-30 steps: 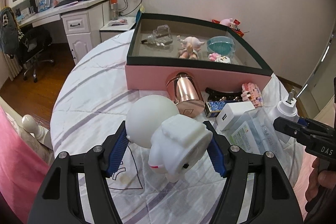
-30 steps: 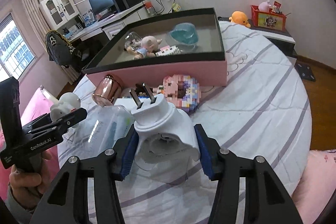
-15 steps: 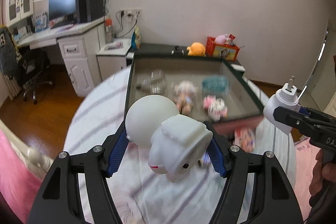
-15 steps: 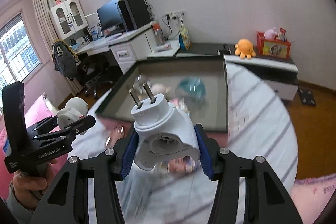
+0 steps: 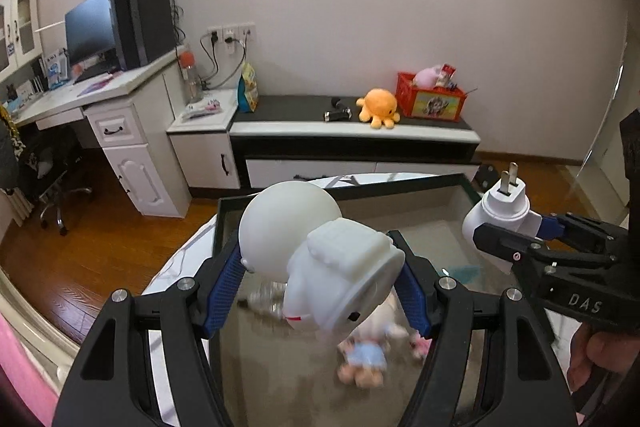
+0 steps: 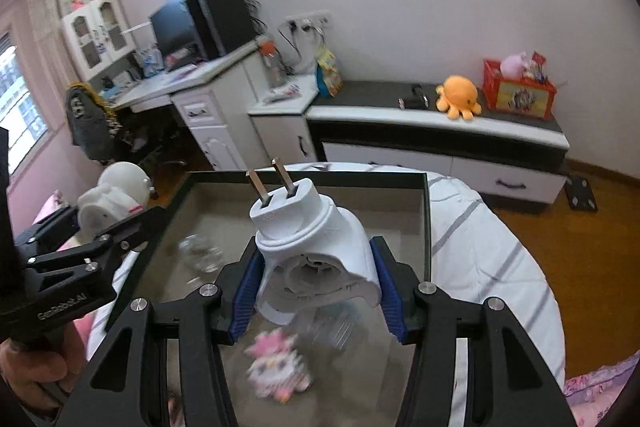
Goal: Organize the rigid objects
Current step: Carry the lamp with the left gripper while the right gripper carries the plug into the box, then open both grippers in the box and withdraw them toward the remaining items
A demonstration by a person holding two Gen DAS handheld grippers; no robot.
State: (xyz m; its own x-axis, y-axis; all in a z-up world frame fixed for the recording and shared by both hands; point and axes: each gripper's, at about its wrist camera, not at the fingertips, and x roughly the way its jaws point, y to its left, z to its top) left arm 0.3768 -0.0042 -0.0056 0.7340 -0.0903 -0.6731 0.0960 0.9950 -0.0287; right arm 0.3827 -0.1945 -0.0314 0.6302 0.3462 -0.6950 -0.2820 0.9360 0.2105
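My left gripper point(image 5: 320, 291) is shut on a white astronaut figure point(image 5: 320, 255) with a round head and holds it above the dark-rimmed box point(image 5: 218, 223). My right gripper point(image 6: 316, 291) is shut on a white plug adapter point(image 6: 312, 247), prongs up, also above the box point(image 6: 426, 223). The adapter shows at the right of the left wrist view point(image 5: 500, 215); the astronaut shows at the left of the right wrist view point(image 6: 112, 199). Blurred in the box below lie a doll point(image 5: 362, 359), a clear glass item point(image 6: 200, 253) and a pink block figure point(image 6: 278, 367).
The box sits on a round table with a striped white cloth point(image 6: 480, 247). Behind stand a low black-and-white cabinet point(image 5: 352, 139) with an orange plush octopus point(image 5: 378, 107) and a red box point(image 5: 430, 101), and a white desk point(image 5: 100, 107) with a monitor.
Both grippers have risen and moved forward with their objects, from over the table in front of the box to above the box's inside. The loose items in front of the box are out of view.
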